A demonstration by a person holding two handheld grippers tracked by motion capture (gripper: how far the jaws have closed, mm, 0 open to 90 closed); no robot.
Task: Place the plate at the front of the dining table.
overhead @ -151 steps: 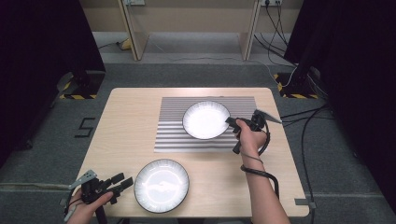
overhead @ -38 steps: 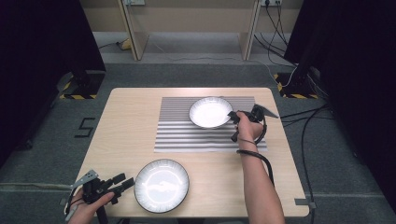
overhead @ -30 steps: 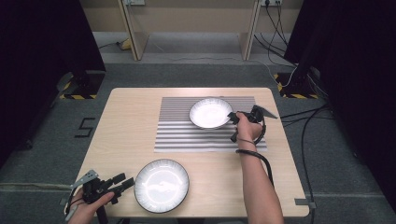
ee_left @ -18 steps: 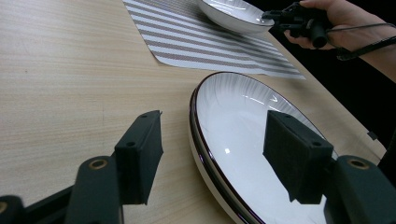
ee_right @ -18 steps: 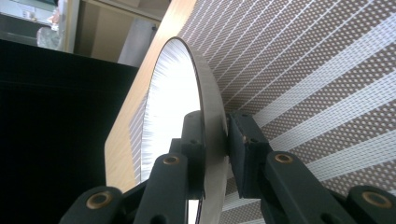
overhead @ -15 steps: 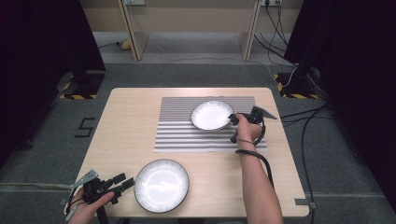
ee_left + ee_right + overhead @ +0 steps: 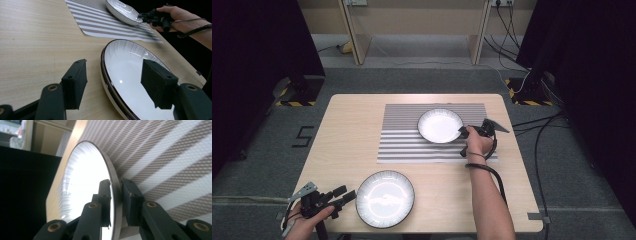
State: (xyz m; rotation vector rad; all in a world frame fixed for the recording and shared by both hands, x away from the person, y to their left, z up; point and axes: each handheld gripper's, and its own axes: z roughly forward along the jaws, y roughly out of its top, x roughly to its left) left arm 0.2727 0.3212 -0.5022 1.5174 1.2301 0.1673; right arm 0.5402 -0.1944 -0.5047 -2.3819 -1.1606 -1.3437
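Note:
A small white plate (image 7: pixel 439 125) is over the striped placemat (image 7: pixel 412 145) at the back of the table. My right gripper (image 7: pixel 463 131) is shut on its right rim, one pad inside the plate (image 7: pixel 82 182) and one under it. In the left gripper view the plate (image 7: pixel 122 11) looks tilted, with its gripped edge raised. A larger dark-rimmed white plate (image 7: pixel 385 198) lies at the table's front edge. My left gripper (image 7: pixel 346 195) is open just left of it. Its jaws straddle that plate's rim (image 7: pixel 105 75) without touching it.
The wooden table (image 7: pixel 352 135) has bare room left of the placemat. Cables (image 7: pixel 532 130) trail on the floor to the right, and black curtains stand on both sides. The person's right forearm (image 7: pixel 487 200) crosses the table's front right.
Since five seconds ago the right gripper has shifted the small plate a little toward the mat's far right and tilted it. Over the last second it barely moves. The left gripper stays put.

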